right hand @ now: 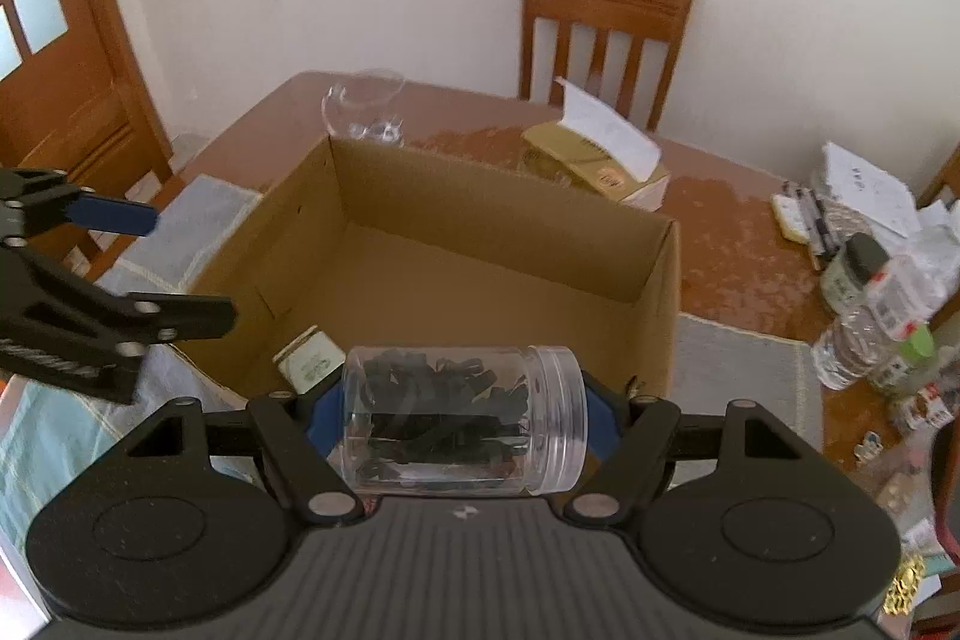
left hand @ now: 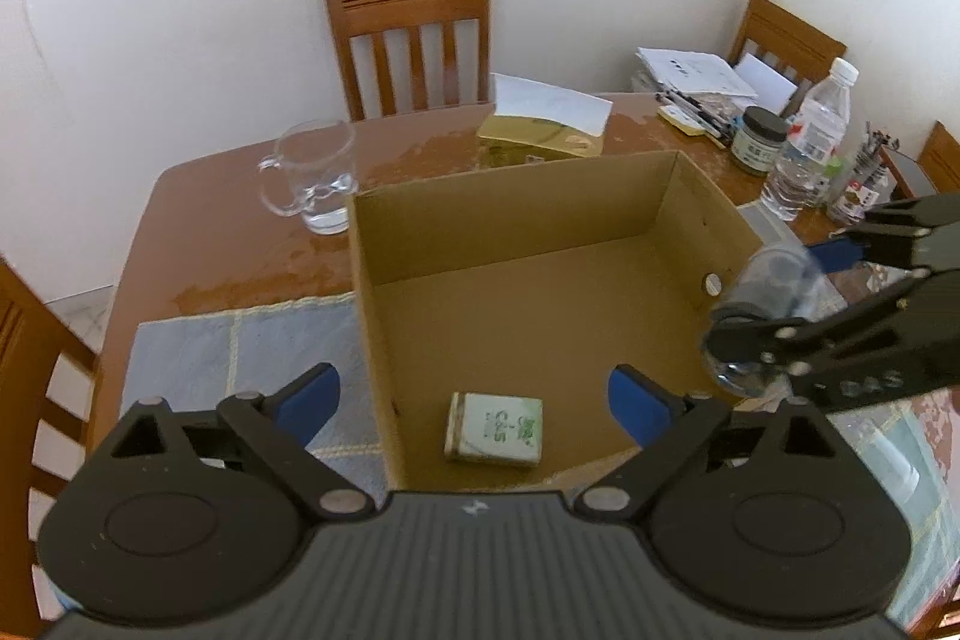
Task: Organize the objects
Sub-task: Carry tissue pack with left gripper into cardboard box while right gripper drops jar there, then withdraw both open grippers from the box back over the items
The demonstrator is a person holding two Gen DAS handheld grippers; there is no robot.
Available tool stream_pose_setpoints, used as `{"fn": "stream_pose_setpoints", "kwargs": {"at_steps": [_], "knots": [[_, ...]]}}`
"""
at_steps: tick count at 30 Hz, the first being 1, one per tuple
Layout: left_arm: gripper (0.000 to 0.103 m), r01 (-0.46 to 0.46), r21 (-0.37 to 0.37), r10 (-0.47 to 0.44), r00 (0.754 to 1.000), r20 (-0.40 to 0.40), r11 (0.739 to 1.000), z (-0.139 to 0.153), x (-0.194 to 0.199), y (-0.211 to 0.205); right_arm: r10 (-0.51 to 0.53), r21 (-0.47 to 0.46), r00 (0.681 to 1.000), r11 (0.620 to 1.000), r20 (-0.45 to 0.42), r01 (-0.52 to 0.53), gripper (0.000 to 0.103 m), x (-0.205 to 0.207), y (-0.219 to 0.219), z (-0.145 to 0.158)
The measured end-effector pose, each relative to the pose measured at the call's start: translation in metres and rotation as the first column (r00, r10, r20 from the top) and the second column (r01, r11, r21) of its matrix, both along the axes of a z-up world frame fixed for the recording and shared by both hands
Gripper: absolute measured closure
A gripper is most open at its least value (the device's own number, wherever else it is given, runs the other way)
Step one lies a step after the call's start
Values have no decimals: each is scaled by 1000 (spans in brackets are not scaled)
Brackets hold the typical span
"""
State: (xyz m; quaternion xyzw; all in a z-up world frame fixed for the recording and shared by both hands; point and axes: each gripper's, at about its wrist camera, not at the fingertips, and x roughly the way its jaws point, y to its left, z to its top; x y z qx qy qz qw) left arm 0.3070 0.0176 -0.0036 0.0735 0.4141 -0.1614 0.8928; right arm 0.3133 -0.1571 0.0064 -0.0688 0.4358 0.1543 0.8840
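An open cardboard box stands on the wooden table. A small green and white box lies on its floor at the near side. My left gripper is open and empty above the box's near edge. My right gripper is shut on a clear plastic jar of small black pieces, held sideways by its ends above the box's near right rim. In the left wrist view the jar and right gripper show at the box's right wall.
A glass mug stands behind the box at the left. A gold tissue box is behind it. A dark-lidded jar, water bottle, pens and papers crowd the right. Chairs ring the table. A blue-grey placemat lies under the box.
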Motion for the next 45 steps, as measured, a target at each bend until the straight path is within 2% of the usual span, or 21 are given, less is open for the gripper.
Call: {"fn": "stream_pose_setpoints", "kwargs": {"at_steps": [6, 8, 10, 13, 22, 29, 32, 41, 45], "knots": [[3, -50, 2, 50, 998, -26, 999, -5, -12, 5, 43, -17, 998, 999, -45, -44, 23, 18, 7, -20], [3, -63, -1, 62, 997, -40, 998, -8, -15, 7, 53, -28, 997, 998, -48, -54, 17, 21, 10, -24], [3, -73, -4, 73, 996, -45, 997, -9, -19, 9, 57, -39, 998, 998, -31, -58, 1, 19, 12, -22], [3, -80, 2, 80, 996, -45, 997, -8, -23, 8, 73, -47, 997, 996, 15, -73, 0, 14, 12, -16], [2, -71, 18, 72, 996, -59, 997, -14, -51, 11, 67, -48, 997, 997, 48, -65, 0, -11, 9, -6], [2, -48, 57, 52, 997, -66, 997, -33, -74, 18, -19, -38, 999, 999, 38, 20, 0, -47, 4, -13], [2, -38, 48, 42, 995, -93, 998, -44, -84, 22, -77, -45, 996, 996, 39, 79, 0, -68, 3, -19], [2, -5, 37, 11, 987, -163, 999, -84, -113, 29, -232, -50, 971, 971, 62, 235, 0, -140, 11, -43], [2, 24, 25, -19, 983, -185, 999, -94, -125, 27, -284, -84, 957, 954, 63, 288, 0, -168, 18, -53]]}}
